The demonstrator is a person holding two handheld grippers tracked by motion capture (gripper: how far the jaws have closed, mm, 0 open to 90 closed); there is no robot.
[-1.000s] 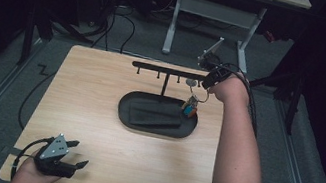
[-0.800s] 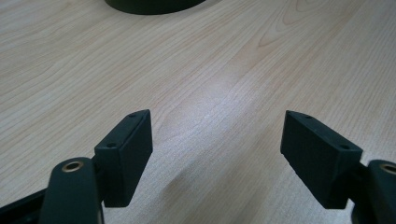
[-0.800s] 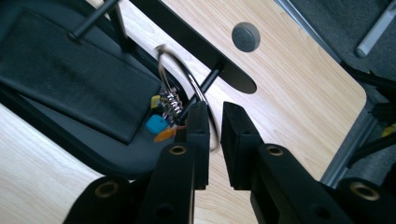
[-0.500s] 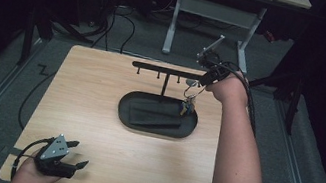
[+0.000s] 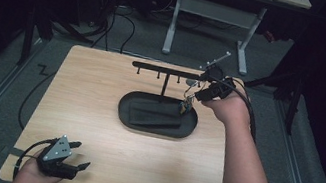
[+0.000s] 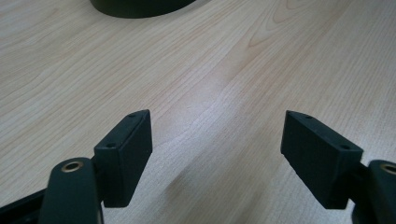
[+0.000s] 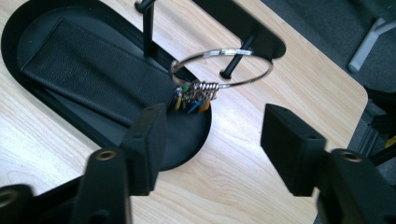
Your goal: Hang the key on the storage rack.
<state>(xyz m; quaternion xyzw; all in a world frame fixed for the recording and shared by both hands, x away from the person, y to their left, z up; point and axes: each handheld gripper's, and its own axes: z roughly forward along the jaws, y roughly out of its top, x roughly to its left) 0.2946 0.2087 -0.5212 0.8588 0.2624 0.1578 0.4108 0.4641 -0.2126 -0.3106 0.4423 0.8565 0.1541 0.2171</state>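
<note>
A metal key ring [image 7: 222, 67] with a small bunch of coloured keys [image 7: 191, 98] appears to hang on the rightmost peg [image 7: 232, 63] of a black rack [image 5: 169, 71]. The keys [image 5: 184, 106] dangle over the right end of a black oval tray [image 5: 126, 115]. My right gripper [image 7: 215, 140] is open just behind the ring, its jaws apart from it and holding nothing. In the high view my right gripper [image 5: 198, 95] is at the rack's right end. My left gripper [image 5: 81, 155] rests open on the table's front left corner, and nothing lies between its jaws [image 6: 215, 149].
A dark leather pad [image 7: 93, 74] lies flat in the tray. The rack's post [image 5: 162, 89] rises from the tray's back edge, with several bare pegs along the bar. Bare wooden tabletop [image 5: 102, 81] surrounds the tray. A desk frame [image 5: 215, 14] and cables sit on the floor beyond.
My right hand rose slightly, then drew back down a little at the rack's right end. The key ring stays by the rightmost peg. The left gripper has not moved.
</note>
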